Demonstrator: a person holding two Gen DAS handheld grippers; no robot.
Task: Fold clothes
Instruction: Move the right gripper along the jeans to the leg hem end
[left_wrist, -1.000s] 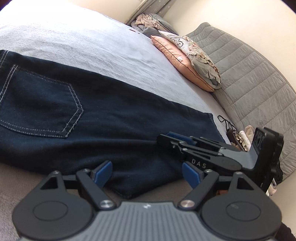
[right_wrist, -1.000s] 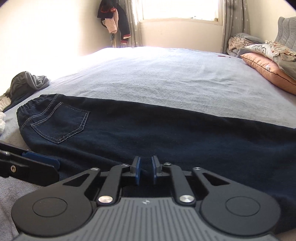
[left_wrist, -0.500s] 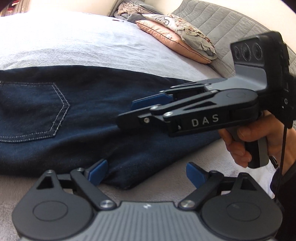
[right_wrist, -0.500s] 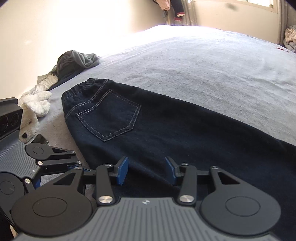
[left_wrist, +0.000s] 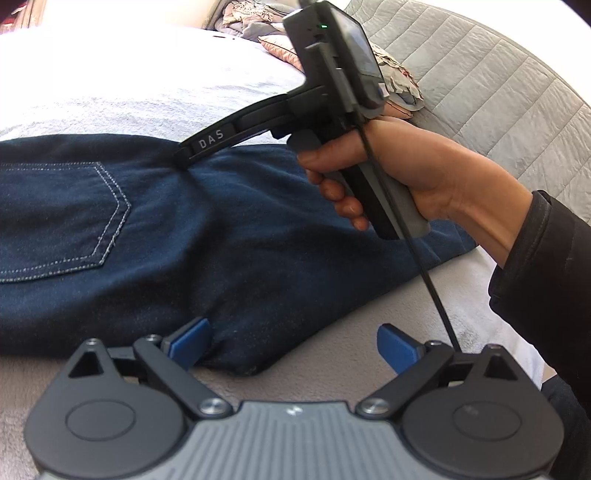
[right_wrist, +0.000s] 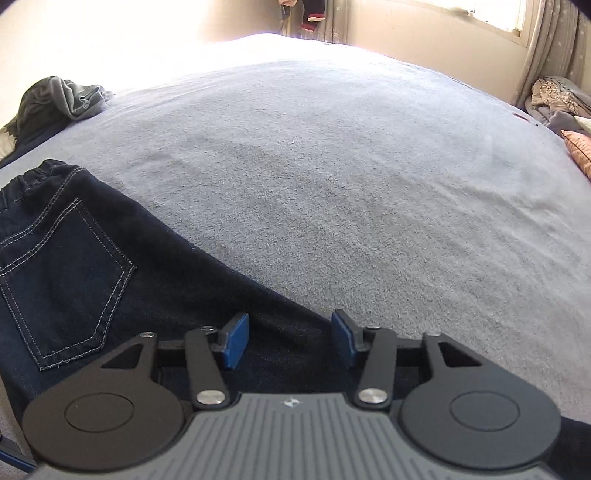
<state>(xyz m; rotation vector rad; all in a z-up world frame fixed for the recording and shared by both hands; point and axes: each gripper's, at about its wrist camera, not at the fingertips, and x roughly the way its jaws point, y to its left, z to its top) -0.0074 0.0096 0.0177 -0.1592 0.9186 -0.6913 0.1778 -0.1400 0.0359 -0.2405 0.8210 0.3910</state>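
Grey bedspread (right_wrist: 369, 177) bears dark jeans (left_wrist: 221, 240); both grippers' fingers (left_wrist: 190, 341) opening wide, gripping nothing; window (right_wrist: 491, 14) behind.

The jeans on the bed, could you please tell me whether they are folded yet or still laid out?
Laid out flat: the jeans run lengthwise across the bed, back pocket showing, no part doubled over that shows.

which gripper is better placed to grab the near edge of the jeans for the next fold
Left, probably. The left gripper, jaws opening, straddles the jeans' near corner. The right gripper, also opening, hovers over mid-fabric.
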